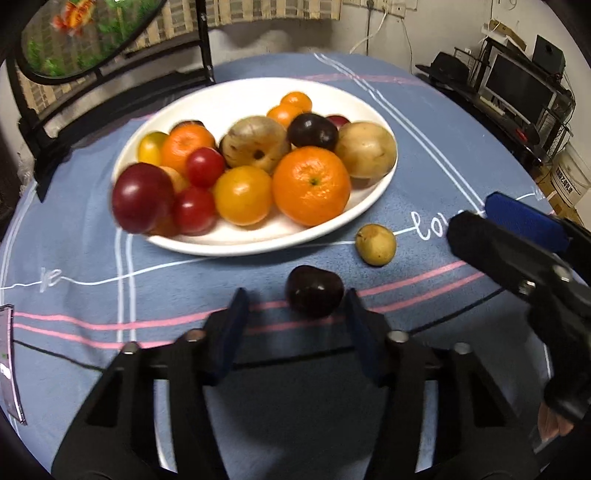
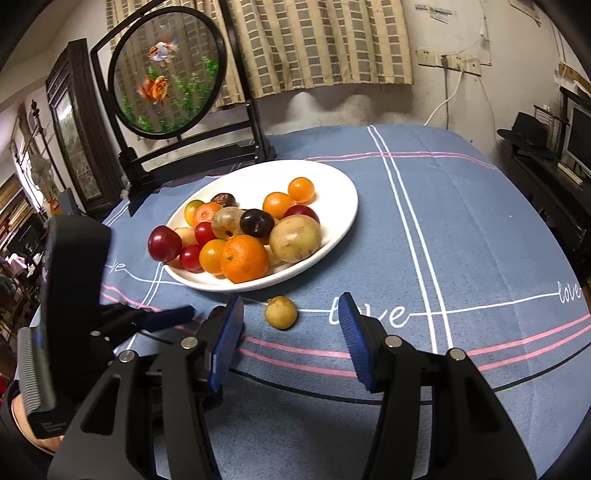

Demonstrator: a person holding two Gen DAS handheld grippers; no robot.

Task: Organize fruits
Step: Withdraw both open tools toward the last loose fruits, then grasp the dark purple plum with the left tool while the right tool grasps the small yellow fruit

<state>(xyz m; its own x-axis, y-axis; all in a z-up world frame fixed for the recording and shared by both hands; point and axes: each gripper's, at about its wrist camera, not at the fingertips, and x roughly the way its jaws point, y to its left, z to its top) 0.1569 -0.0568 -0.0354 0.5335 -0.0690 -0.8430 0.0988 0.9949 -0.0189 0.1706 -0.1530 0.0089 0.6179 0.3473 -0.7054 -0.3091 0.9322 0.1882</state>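
A white oval plate (image 1: 258,248) (image 2: 334,177) piled with oranges, tomatoes, plums and potatoes stands on the blue striped tablecloth. In front of it on the cloth lie a dark plum (image 1: 315,291) and a small yellow fruit (image 1: 375,244) (image 2: 280,312). My left gripper (image 1: 295,306) is low over the cloth with the dark plum between its fingertips, close to the right finger and apart from the left one. My right gripper (image 2: 291,308) (image 1: 480,219) is open, and the yellow fruit sits just at its fingertips, untouched. In the right wrist view the dark plum is hidden behind my gripper's finger.
A round goldfish screen on a black stand (image 2: 166,74) (image 1: 85,33) rises behind the plate at the back left. The plate's red plum (image 1: 142,197) hangs over its left rim. A dark desk with a monitor (image 1: 517,85) stands beyond the table's right edge.
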